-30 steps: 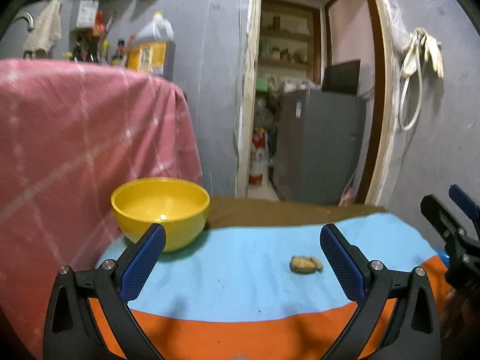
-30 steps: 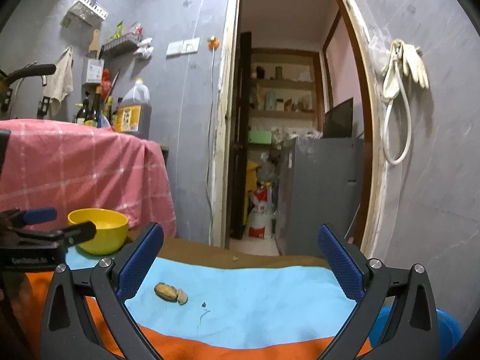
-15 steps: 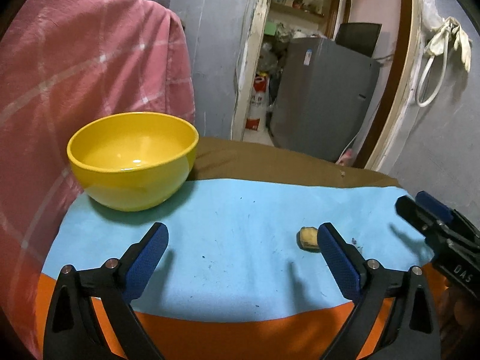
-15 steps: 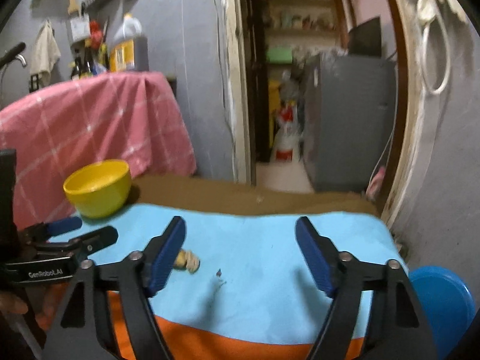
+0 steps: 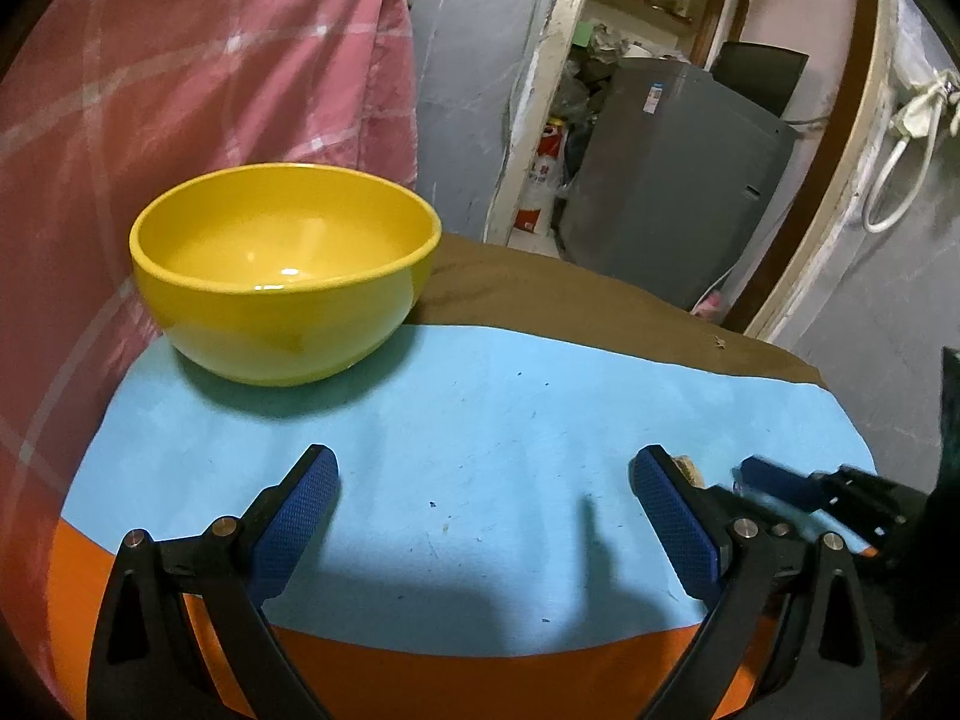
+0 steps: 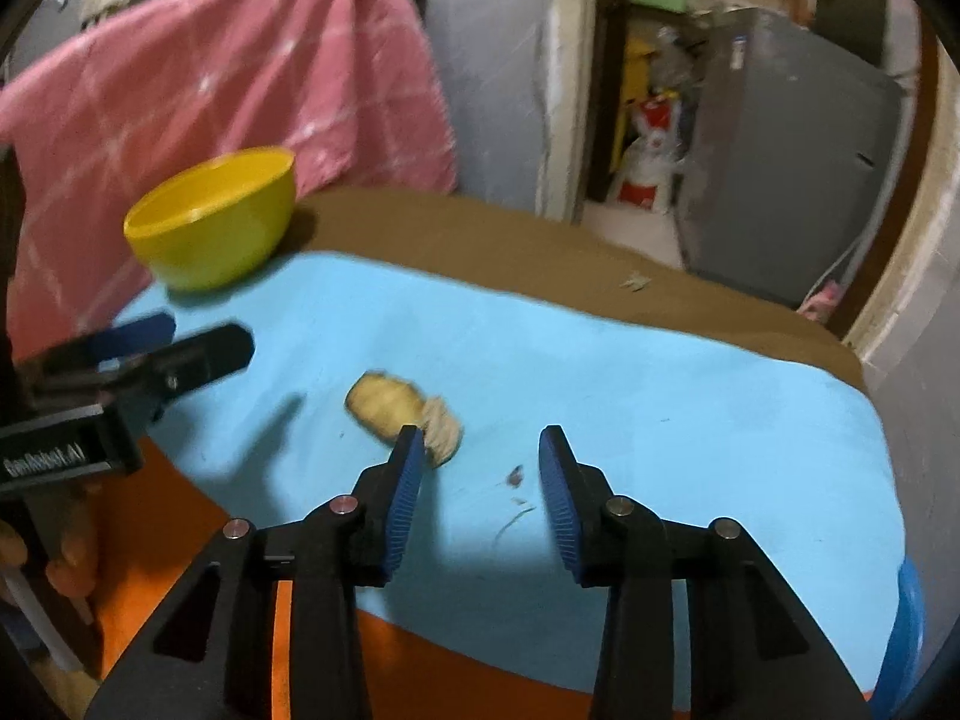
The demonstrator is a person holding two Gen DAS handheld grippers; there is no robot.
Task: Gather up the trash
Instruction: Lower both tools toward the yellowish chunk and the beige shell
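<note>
Your right gripper [image 6: 480, 480] has just been closing, half open and holding nothing; the scrap [image 6: 402, 411] is lying just beyond its left finger. Your left gripper [image 5: 483, 513] is waiting wide open and empty, with the bowl [image 5: 282, 276] ahead of its left finger to receive the scrap.

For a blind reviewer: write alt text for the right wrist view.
The right gripper, jaws just closing with nothing between them, hangs over a blue cloth beside a tan peanut shell. A yellow bowl stands far left; the left gripper reaches in from the left.

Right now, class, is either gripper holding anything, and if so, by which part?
Nothing is held. The left gripper is open and empty; the right gripper, whose jaws have just been closing, has nothing between them. The peel scrap lies untouched.
</note>
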